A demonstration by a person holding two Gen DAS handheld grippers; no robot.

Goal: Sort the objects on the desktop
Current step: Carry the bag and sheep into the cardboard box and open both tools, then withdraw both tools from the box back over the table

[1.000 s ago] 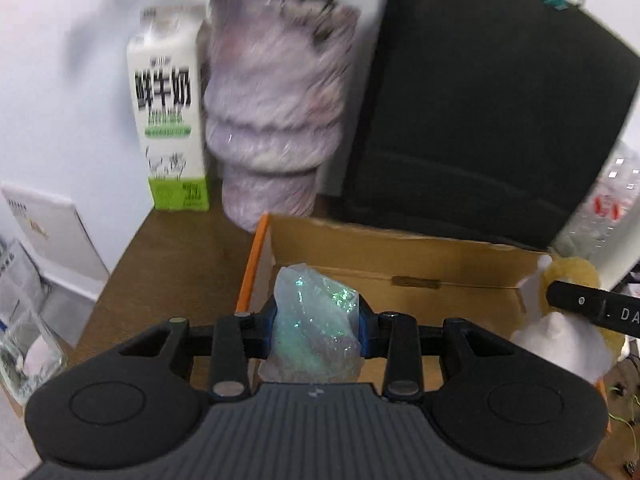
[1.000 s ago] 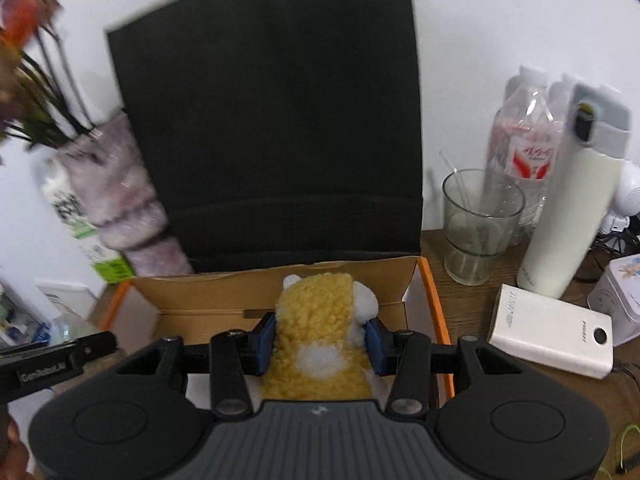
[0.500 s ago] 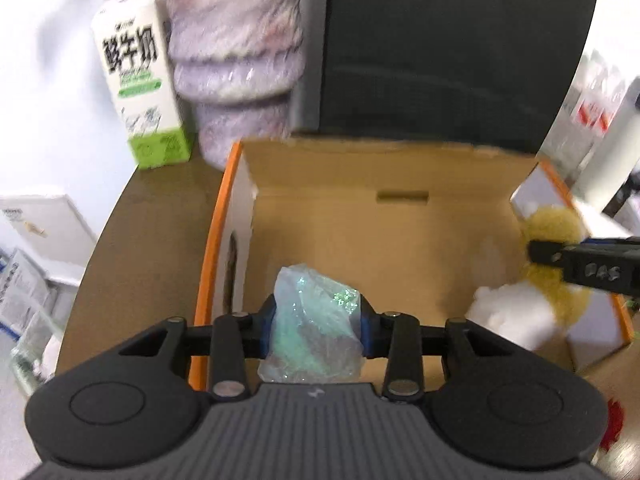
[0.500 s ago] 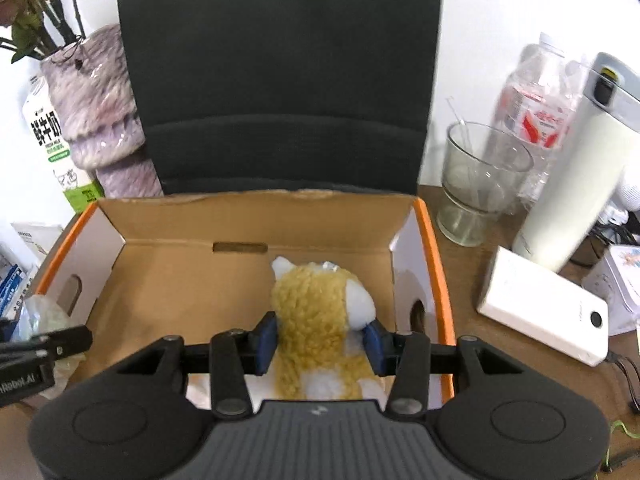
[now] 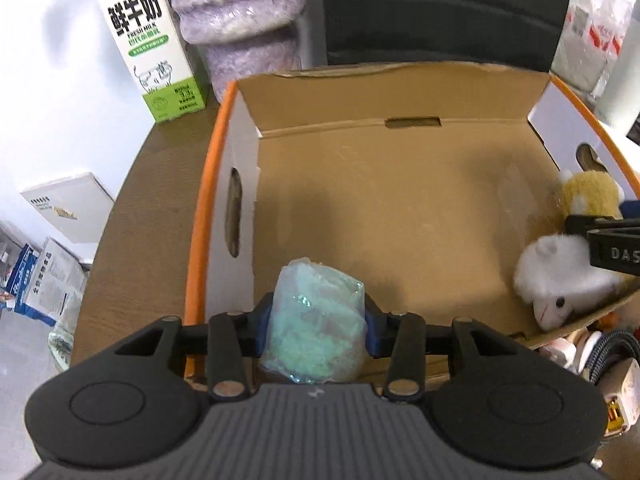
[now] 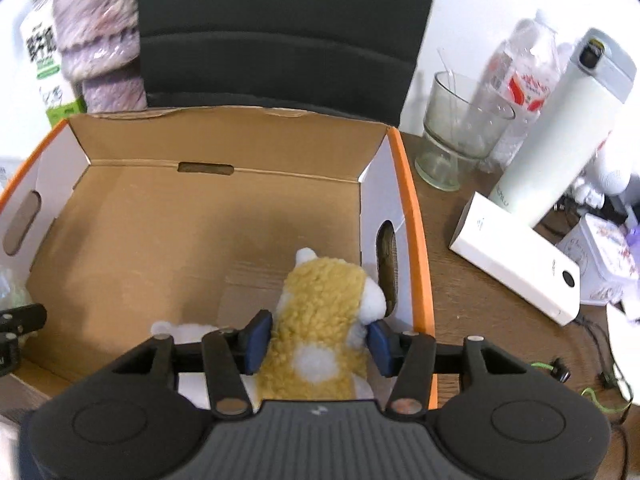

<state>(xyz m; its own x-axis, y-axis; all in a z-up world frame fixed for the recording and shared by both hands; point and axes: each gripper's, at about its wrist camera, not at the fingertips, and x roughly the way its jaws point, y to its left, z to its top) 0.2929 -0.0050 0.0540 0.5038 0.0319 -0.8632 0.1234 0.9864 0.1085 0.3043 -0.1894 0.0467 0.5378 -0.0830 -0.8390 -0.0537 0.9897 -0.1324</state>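
A white wall [image 6: 472, 12] stands ahead of me, and a black chair back [image 6: 280, 36] leans against it. Under me lies a brown wooden desk [image 5: 140, 208], evenly lit.

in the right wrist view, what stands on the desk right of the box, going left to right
orange box rim → glass cup → plastic water bottle → pale green flask → patterned tin

A milk carton [image 5: 150, 40] stands beside a purple vase [image 5: 240, 20]; glass cup [image 6: 460, 128] near white thermos [image 6: 560, 128].
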